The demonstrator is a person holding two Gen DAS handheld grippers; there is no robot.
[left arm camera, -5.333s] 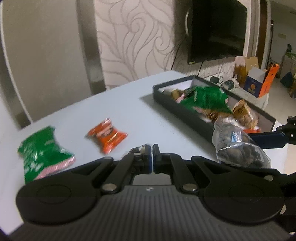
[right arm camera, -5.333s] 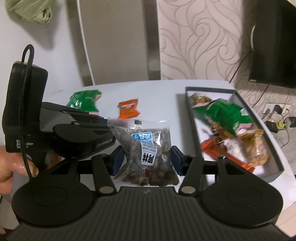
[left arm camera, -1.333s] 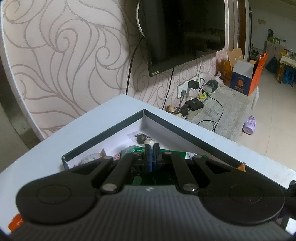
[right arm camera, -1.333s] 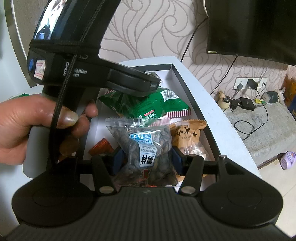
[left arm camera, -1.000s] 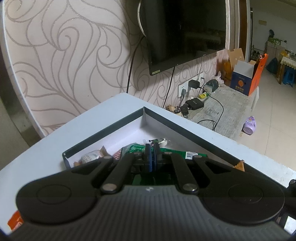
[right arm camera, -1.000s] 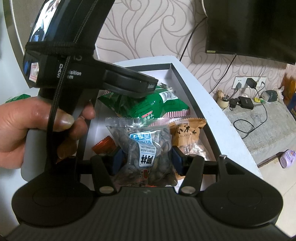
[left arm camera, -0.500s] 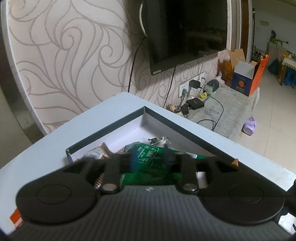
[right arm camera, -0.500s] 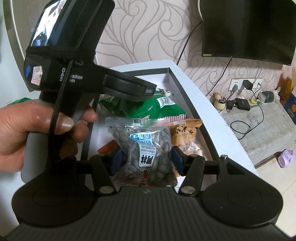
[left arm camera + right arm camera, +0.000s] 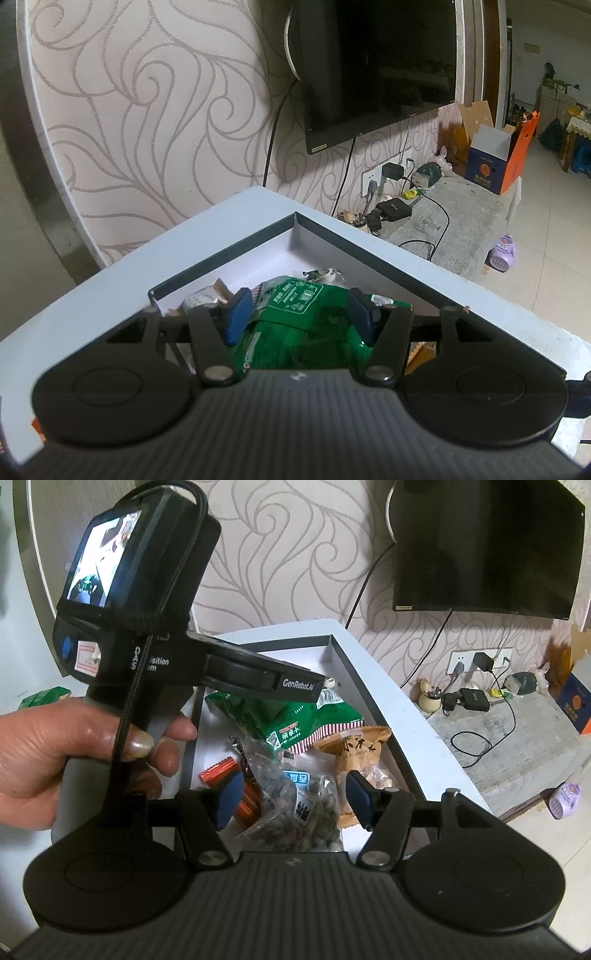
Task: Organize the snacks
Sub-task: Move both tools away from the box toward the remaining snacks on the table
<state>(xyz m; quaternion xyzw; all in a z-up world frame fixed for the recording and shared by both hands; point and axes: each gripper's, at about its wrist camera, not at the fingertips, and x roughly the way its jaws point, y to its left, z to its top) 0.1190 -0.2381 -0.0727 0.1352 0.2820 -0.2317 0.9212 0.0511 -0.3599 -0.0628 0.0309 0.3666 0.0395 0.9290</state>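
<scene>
Left tongs [image 9: 300,314]: jaws opening, blue pads clear on both sides of the green snack bag [image 9: 306,325], which lies below and between them in the dark-rimmed box [image 9: 373,254]. Nothing gripped. A small foil-wrapped snack [image 9: 201,301] sits just left of the left pad, against the box's near wall. The box rests on the pale desk [image 9: 110,280], its far corner pointing ahead of the tongs.

Right tongs [image 9: 293,799]: jaws opening, pads apart from the clear bag of seeds [image 9: 299,812], which lies released between and below them in the box [image 9: 369,686]. Orange packet [image 9: 218,771] lies just left of the left pad. Tan snack pouch [image 9: 354,753] sits just ahead of the right pad, touching the seed bag. Green bag [image 9: 280,720] lies further ahead, under the left device's nose.

A person's hand [image 9: 55,753] grips the left device's handle, left of the right tongs. Another green packet [image 9: 44,698] lies on the desk [image 9: 436,760] far left, outside the box.
</scene>
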